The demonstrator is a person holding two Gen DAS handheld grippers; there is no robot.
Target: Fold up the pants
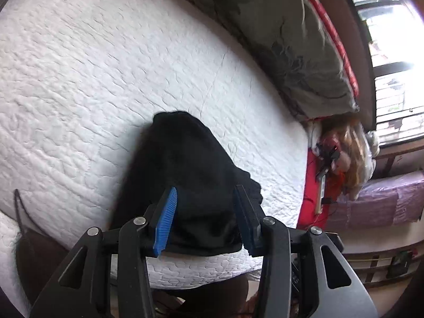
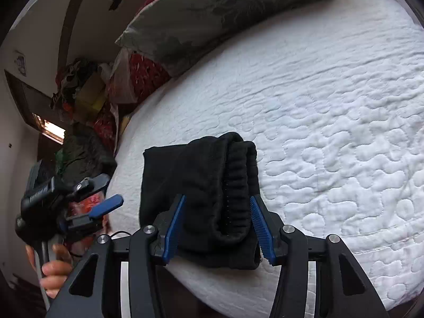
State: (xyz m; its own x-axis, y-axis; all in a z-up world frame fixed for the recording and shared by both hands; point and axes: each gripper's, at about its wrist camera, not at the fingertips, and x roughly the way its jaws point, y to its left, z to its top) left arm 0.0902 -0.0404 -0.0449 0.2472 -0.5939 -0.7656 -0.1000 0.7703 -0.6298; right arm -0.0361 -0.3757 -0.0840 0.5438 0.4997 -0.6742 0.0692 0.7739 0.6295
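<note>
The black pants (image 1: 190,153) lie folded into a compact bundle near the front edge of the white quilted bed (image 1: 106,79). In the left wrist view my left gripper (image 1: 206,188) hovers over the near end of the bundle, jaws open, blue pads clear of the cloth. In the right wrist view the pants (image 2: 185,164) show their ribbed waistband (image 2: 238,164) folded on the right. My right gripper (image 2: 217,196) straddles that end, open, pads not pressing. The left gripper (image 2: 106,193) also appears at the left, held by a hand (image 2: 53,273), off the bed's edge.
A grey floral pillow (image 1: 278,39) lies along the far side of the bed (image 2: 331,106). Past the bed's end are a red cloth with cables and clutter (image 1: 336,159) and a purple-covered bench (image 1: 384,201). Bags and clutter (image 2: 87,92) are piled beside the bed.
</note>
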